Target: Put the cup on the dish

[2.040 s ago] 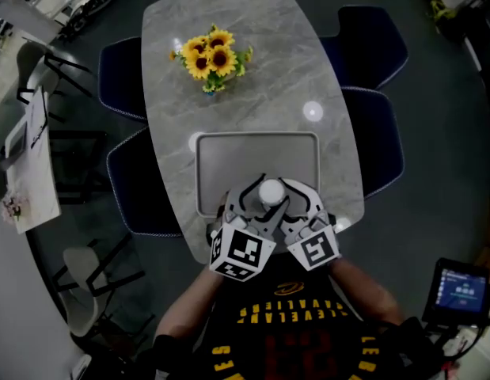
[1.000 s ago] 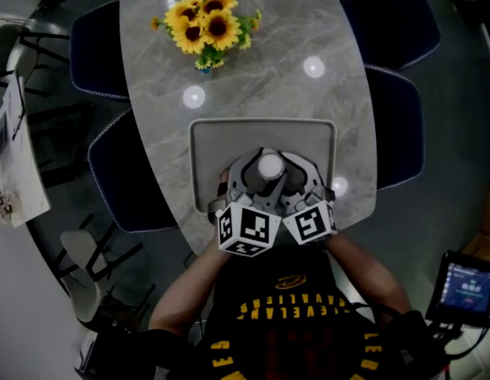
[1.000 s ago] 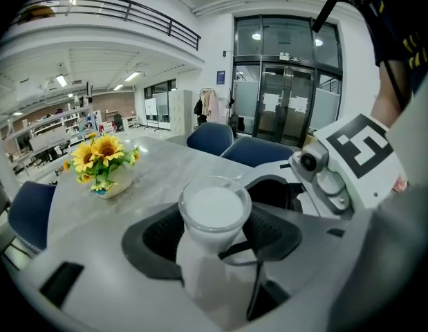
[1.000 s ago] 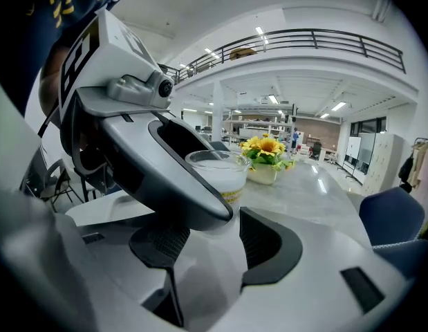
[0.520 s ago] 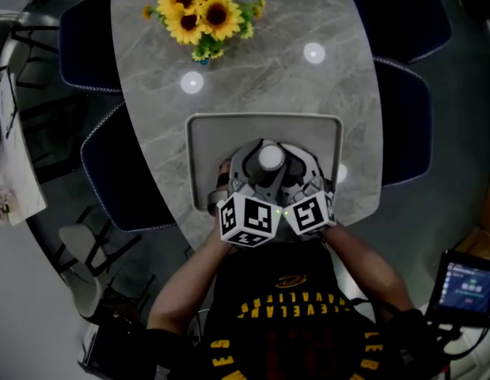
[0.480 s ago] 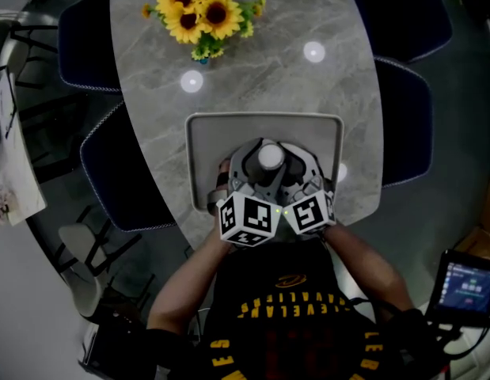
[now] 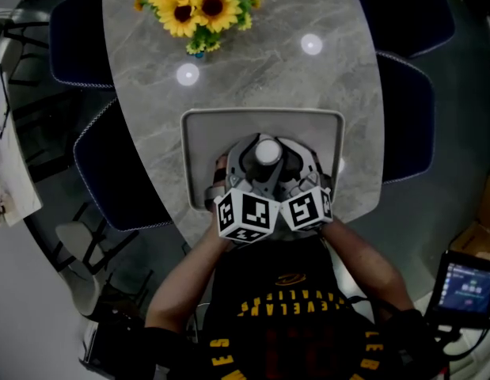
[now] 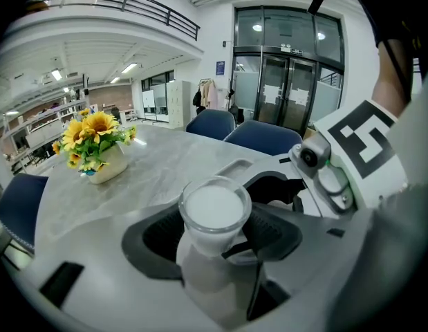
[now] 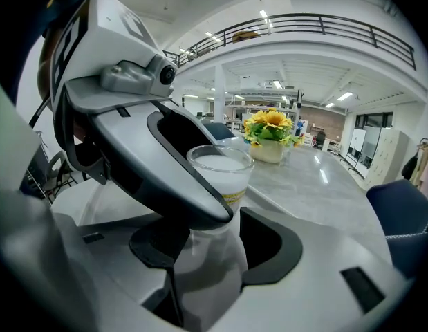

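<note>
Lowering it straight and level should serve best, since the left gripper (image 8: pixel 214 228) and the right gripper (image 9: pixel 212 254) are both closed on the cup (image 7: pixel 268 151), which is full of something white. The cup is over the dish (image 7: pixel 199 133); I cannot tell if it touches. The rims leave room on both sides, and the flowers (image 7: pixel 195 2) stand well apart.
</note>
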Demonstrator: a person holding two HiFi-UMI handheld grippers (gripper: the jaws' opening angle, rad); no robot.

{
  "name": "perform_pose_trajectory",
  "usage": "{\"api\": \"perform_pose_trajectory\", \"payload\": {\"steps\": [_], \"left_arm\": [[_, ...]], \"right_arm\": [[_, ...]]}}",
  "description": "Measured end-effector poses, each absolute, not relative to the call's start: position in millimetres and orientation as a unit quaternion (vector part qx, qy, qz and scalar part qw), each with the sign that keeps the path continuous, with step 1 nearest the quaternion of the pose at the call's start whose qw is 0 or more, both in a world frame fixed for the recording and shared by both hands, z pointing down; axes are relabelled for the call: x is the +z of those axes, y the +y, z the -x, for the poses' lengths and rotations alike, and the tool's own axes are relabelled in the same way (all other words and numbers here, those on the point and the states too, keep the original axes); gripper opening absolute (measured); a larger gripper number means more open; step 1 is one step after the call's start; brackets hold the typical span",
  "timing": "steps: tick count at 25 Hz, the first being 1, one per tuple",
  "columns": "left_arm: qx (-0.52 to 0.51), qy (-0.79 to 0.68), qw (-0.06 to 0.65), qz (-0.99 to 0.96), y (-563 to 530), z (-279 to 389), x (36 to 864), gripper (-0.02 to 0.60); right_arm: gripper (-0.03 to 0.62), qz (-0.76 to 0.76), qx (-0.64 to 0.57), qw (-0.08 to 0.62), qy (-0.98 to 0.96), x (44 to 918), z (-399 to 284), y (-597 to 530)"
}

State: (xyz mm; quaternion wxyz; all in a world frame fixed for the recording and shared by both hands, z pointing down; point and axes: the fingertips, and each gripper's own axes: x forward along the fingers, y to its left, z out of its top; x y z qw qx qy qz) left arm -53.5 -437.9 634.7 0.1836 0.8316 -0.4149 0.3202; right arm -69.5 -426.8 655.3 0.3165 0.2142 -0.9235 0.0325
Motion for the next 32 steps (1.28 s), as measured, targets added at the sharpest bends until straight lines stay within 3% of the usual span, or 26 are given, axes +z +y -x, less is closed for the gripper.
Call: {"api": "perform_pose_trajectory", "payload": {"steps": [32], "left_arm": [[0.302, -0.414, 0.186, -0.838, -439.5, 50.8, 646.7, 0.265]], "right_arm": [[0.233, -0.222, 0.034, 0.331, -0.917, 669.4, 65.2, -428.8]]}}
